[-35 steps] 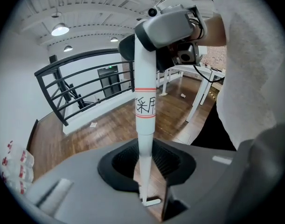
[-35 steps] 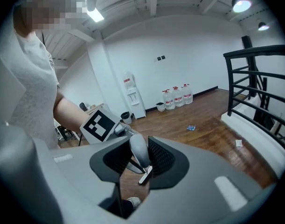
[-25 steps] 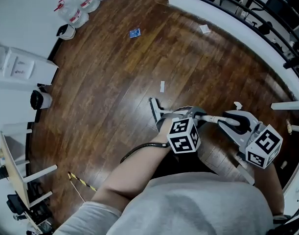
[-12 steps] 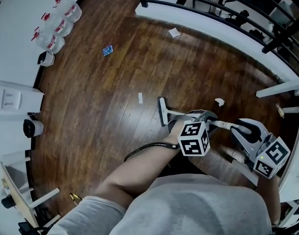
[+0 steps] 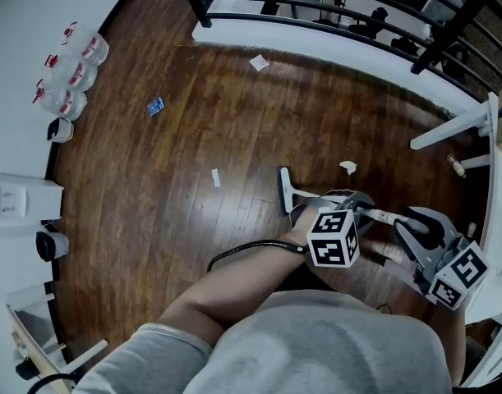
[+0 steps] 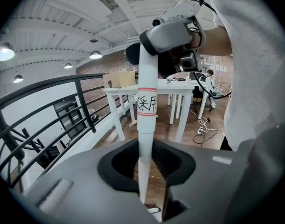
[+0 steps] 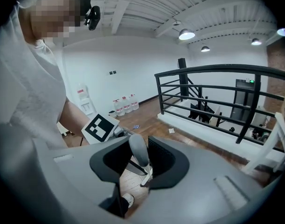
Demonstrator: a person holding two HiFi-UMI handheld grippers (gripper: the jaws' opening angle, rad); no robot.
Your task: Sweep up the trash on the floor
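A broom with a dark head (image 5: 284, 190) rests on the wooden floor, its white handle (image 6: 144, 125) running back through both grippers. My left gripper (image 5: 339, 208) is shut on the handle's middle. My right gripper (image 5: 418, 226) is shut on the grey handle end (image 7: 138, 154). A crumpled white scrap (image 5: 347, 167) lies just right of the broom head. A white strip (image 5: 216, 178) lies to its left. Farther off are a blue scrap (image 5: 155, 106) and a white paper (image 5: 259, 62) near the railing.
A black railing (image 5: 333, 25) on a white curb bounds the far side. Water bottles (image 5: 68, 74) stand by the left wall. White table legs (image 5: 453, 126) stand at the right. A black cable (image 5: 242, 251) trails by the person's arm.
The broom head has shifted right across the floor, away from the white strip and closer to the crumpled scrap. Both grippers keep their hold on the handle.
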